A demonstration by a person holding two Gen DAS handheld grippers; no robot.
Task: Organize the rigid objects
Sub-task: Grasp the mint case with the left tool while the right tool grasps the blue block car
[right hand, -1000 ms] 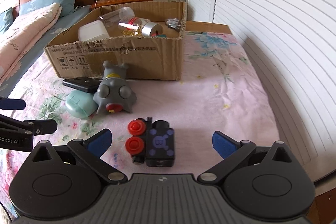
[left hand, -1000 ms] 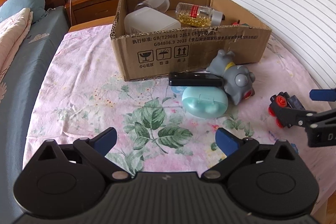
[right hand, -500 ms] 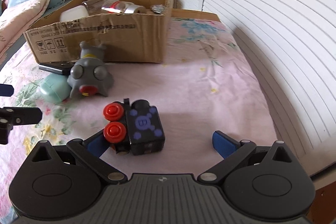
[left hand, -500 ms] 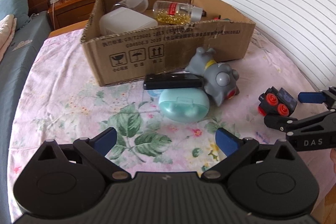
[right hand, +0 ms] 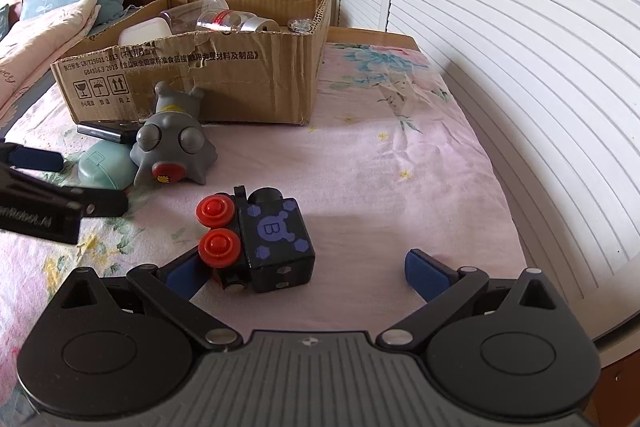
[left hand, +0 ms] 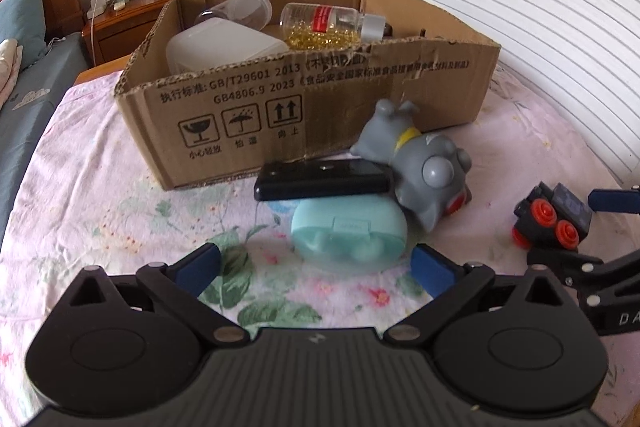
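Left wrist view: my left gripper (left hand: pixel 316 263) has closed in on the smooth teal clamshell case (left hand: pixel 348 233); fingers wide apart, holding nothing, case just ahead.

Right wrist view: my right gripper (right hand: pixel 302 273) advanced; the blocky black toy (right hand: pixel 276 243) with red studs now sits against its left finger, jaws spread, ungrasped. The corrugated cardboard box (right hand: pixel 224 75) awaits both.

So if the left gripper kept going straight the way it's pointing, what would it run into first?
Most likely the mint-green plastic case, which lies dead ahead between the open fingers of the left gripper. The black phone resting on top of it comes next, though depth is hard to judge.
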